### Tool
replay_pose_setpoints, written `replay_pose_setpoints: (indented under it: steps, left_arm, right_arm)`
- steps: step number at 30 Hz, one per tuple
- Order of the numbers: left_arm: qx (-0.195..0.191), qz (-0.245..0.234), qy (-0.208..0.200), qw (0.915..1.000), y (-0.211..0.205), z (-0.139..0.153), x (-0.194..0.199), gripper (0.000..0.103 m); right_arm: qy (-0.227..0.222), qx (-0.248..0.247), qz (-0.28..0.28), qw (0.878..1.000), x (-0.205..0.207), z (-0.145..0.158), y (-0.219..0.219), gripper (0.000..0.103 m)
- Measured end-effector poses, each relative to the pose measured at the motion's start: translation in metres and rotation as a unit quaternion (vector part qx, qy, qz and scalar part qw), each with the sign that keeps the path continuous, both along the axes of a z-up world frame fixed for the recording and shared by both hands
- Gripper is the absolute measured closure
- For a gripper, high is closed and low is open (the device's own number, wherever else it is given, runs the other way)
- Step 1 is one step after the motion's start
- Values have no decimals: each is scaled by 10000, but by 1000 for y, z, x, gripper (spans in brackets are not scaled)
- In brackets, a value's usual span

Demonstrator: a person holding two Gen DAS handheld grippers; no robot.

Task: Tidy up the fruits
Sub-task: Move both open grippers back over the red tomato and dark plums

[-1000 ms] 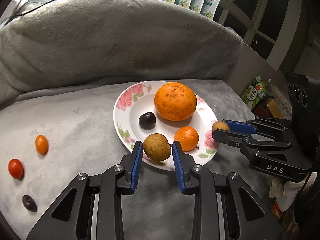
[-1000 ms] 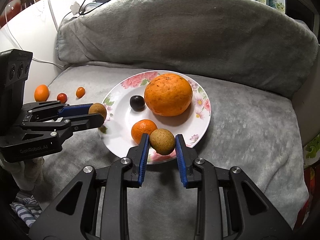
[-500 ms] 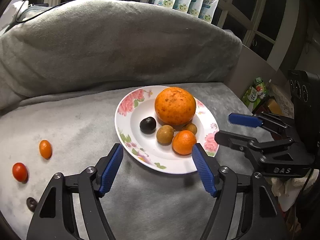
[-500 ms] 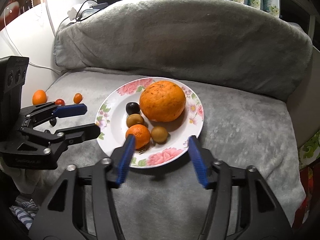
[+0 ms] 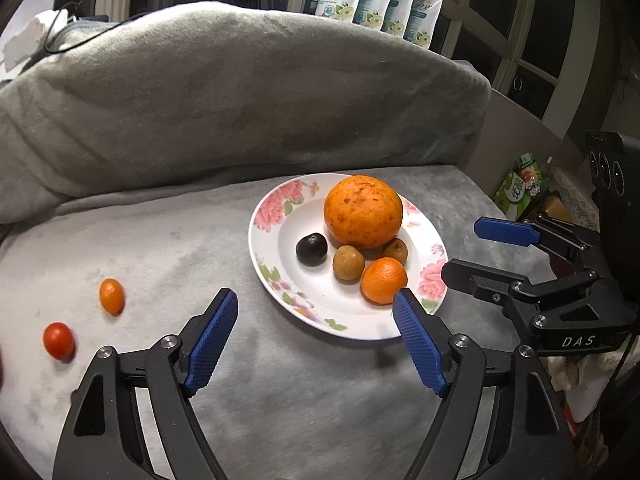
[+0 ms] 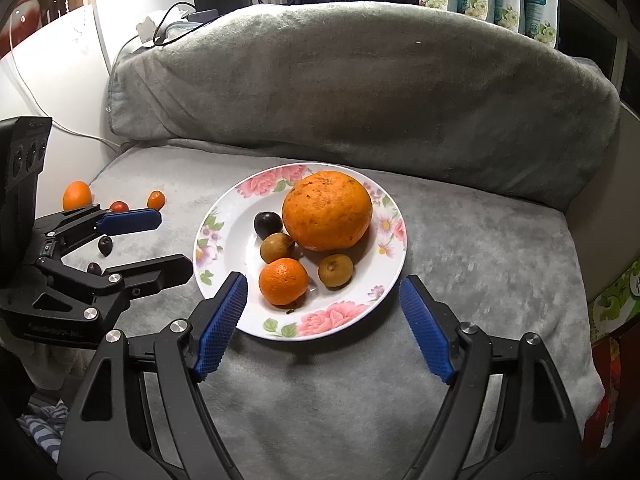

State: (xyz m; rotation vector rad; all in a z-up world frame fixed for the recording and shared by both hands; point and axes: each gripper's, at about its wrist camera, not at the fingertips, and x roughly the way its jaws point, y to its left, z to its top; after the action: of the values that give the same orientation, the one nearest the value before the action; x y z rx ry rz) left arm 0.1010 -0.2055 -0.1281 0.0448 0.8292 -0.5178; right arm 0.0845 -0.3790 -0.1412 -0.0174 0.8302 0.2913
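A flowered plate [image 5: 262, 264] [image 6: 224, 248] on the grey blanket carries a big orange [image 5: 362, 212] [image 6: 327, 210], a mandarin [image 5: 384, 280] [image 6: 283, 282], a dark plum [image 5: 311, 249] [image 6: 267, 224] and two brown fruits [image 5: 349, 263] [image 5: 395, 250] [image 6: 276, 247] [image 6: 336, 270]. My left gripper [image 5: 314, 296] [image 6: 173, 240] hovers at the plate's near-left rim. Its jaws are opening and grip nothing. My right gripper [image 6: 324, 282] [image 5: 462, 248] hangs over the near-right rim, jaws likewise opening and bare. On the blanket to the left lie a kumquat [image 5: 112, 296] [image 6: 156, 200], a cherry tomato [image 5: 59, 340] [image 6: 119, 206], a small orange [image 6: 77, 195] and two dark grapes [image 6: 105, 245].
A thick grey cushion [image 5: 240, 100] rises right behind the plate. Printed packets [image 5: 380, 0] stand on the window sill beyond it. The blanket's right edge drops to a green carton [image 5: 520, 184]. A white wall with a cable [image 6: 48, 92] lies to the left.
Both grippers were shut on a brown fruit each over the plate. They let go, opened wide and drew back a little. The two brown fruits now rest beside the big orange.
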Motion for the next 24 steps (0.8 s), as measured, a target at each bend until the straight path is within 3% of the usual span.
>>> replay_pose_setpoints:
  steps: [15,24]
  left_arm:
    - [-153,386,-241,9988,41,19,-11,23]
    - [-191,820,-315,9959,87,25,-12,23]
  right_arm:
    - [-349,427,18,9985,-9,22,15,22]
    - [-307,352,257,9986,-8,27,43,22]
